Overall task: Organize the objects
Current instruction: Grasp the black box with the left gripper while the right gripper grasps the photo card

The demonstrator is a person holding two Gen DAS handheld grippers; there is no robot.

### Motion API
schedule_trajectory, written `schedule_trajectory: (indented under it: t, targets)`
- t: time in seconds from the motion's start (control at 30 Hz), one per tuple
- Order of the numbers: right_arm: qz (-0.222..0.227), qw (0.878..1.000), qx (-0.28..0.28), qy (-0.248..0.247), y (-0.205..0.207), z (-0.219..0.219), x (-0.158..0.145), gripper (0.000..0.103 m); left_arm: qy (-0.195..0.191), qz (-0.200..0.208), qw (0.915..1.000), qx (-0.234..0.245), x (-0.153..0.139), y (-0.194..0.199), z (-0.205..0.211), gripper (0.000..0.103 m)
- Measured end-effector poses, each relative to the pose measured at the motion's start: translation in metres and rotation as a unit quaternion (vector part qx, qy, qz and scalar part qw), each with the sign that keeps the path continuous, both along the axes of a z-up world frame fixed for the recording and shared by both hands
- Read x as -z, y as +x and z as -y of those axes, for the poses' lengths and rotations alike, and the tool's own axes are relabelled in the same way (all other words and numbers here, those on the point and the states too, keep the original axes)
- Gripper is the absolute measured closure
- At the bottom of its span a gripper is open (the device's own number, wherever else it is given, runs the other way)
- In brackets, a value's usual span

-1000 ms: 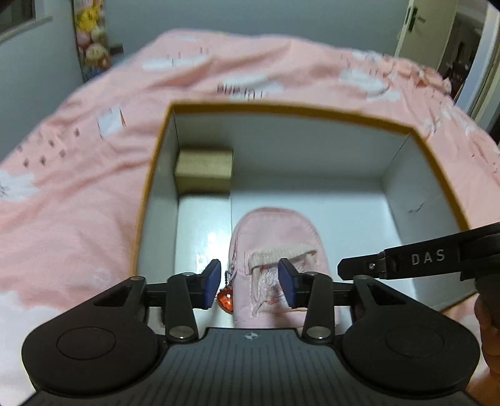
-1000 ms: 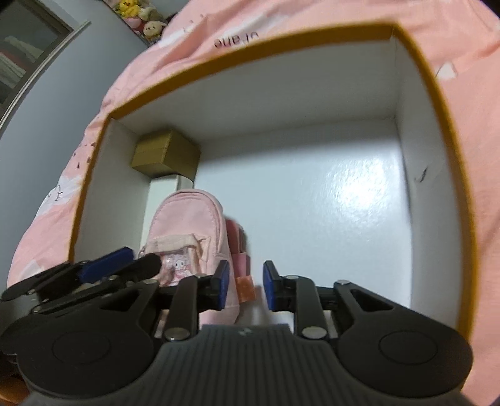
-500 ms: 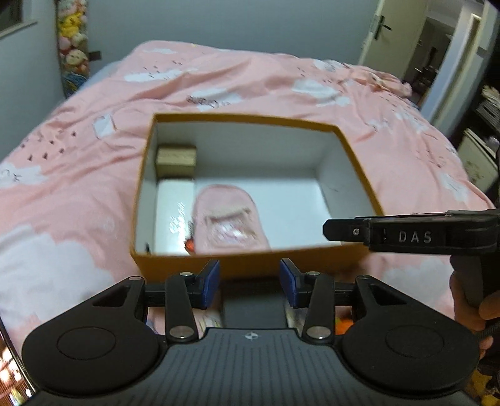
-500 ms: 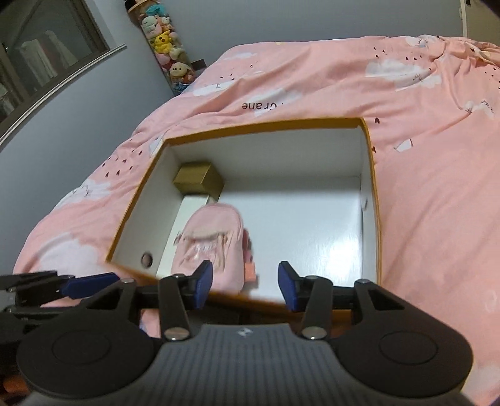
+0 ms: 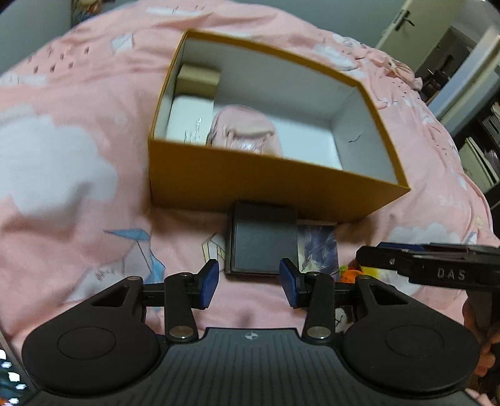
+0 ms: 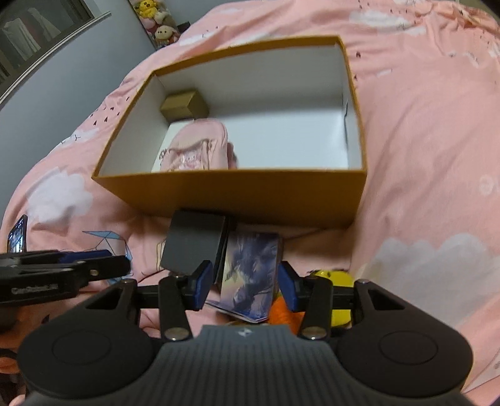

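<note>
An open orange box (image 5: 265, 181) (image 6: 237, 193) with a white inside sits on the pink bed. In it lie a small pink backpack (image 5: 243, 131) (image 6: 197, 146), a tan carton (image 5: 198, 78) (image 6: 184, 104) and a white flat box (image 5: 187, 120). In front of the box lie a dark grey box (image 5: 262, 239) (image 6: 193, 243) and a blue picture card (image 5: 318, 250) (image 6: 253, 265). My left gripper (image 5: 248, 282) is open and empty, just short of the grey box. My right gripper (image 6: 245, 285) is open and empty over the card.
A yellow and orange toy (image 6: 328, 281) (image 5: 350, 271) lies under the right gripper's right finger. A phone (image 6: 17, 234) stands at the left. Plush toys (image 6: 156, 22) sit by the far wall. A doorway (image 5: 437, 47) is at the back right.
Both grippers have pulled back out of the box and lowered toward the bed in front of it. The backpack stays in the box. The grey box and card have come into view.
</note>
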State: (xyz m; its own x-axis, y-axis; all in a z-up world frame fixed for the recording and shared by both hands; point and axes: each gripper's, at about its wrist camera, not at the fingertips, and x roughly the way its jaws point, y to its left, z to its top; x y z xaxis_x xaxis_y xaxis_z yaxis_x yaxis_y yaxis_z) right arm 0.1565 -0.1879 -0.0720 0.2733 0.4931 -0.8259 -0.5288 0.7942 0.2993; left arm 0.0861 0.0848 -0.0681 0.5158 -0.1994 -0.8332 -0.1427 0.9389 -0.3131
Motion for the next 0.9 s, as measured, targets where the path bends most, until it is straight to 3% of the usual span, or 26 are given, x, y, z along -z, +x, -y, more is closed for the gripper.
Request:
schedule_trajectory:
  t: [0.17,0.3,0.53,0.63,0.8,0.9]
  targets:
    - [-0.019,1.0,-0.01,-0.009,0.005,-0.011,0.017,0.055,-0.036,-0.006,0.9991,-0.019,0.018,0.013,-0.003,0.047]
    - [-0.039,0.999,-0.003,-0.014,0.019,-0.014,0.031,0.054,-0.035,-0.011,0.9984,-0.042,0.032,0.025,-0.006,0.038]
    - [-0.079,0.997,0.004,-0.012,0.04,-0.018,0.056,0.049,-0.075,-0.042,0.9943,-0.062,0.06,0.04,-0.012,0.037]
    - [-0.106,0.994,0.008,-0.006,0.045,-0.018,0.068,0.049,-0.105,-0.048,0.9909,-0.068,0.07,0.043,-0.016,0.032]
    - [-0.11,0.994,0.0,-0.002,0.049,-0.025,0.076,0.049,-0.134,-0.054,0.9869,-0.071,0.081,0.049,-0.019,0.021]
    - [-0.115,0.993,-0.004,0.003,0.052,-0.028,0.082,0.045,-0.146,-0.053,0.9855,-0.068,0.085,0.051,-0.02,0.021]
